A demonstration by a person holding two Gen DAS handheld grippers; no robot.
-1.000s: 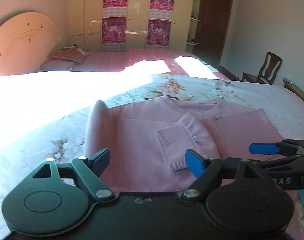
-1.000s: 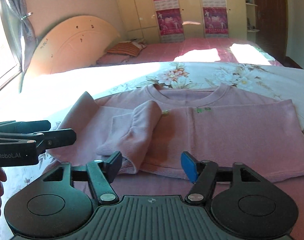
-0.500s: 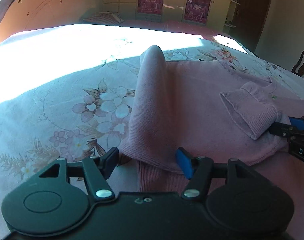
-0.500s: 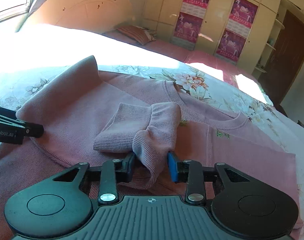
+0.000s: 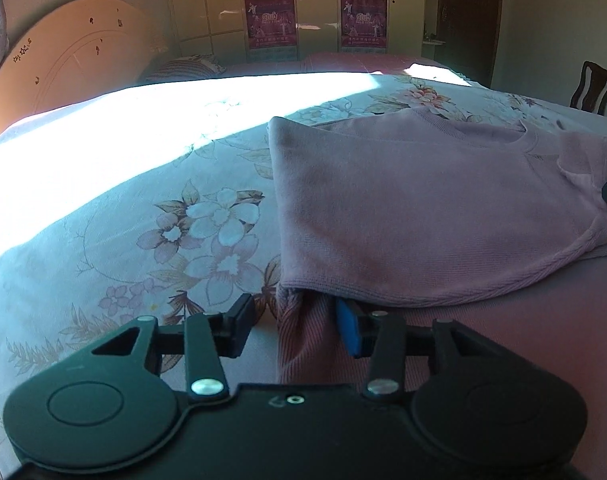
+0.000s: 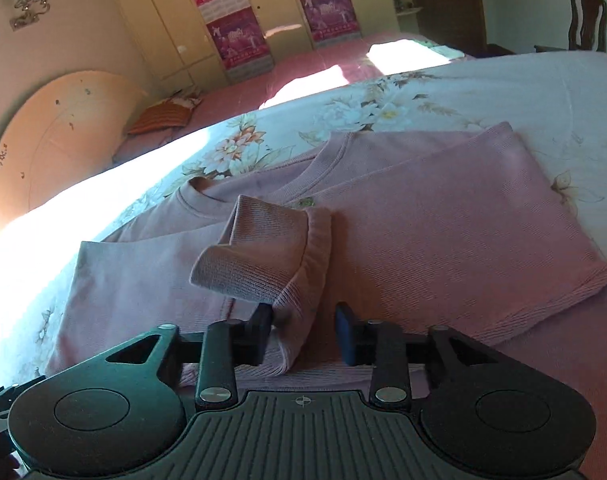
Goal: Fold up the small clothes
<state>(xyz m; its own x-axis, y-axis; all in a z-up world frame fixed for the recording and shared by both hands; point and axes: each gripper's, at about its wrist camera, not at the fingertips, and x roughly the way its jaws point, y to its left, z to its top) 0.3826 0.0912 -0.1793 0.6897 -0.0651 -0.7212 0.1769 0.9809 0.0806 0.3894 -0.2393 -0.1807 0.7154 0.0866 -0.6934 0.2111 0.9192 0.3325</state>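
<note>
Jaws of the left gripper (image 5: 294, 330) have just been closing around the sweater's (image 5: 423, 208) ribbed hem, seemingly without pinching it yet. Right gripper (image 6: 303, 330) has just opened partway, its cuff (image 6: 263, 252) lying loose between the pads. With the sweater half-folded on the bedspread (image 5: 143, 200), clamp the hem fully before lifting.
</note>
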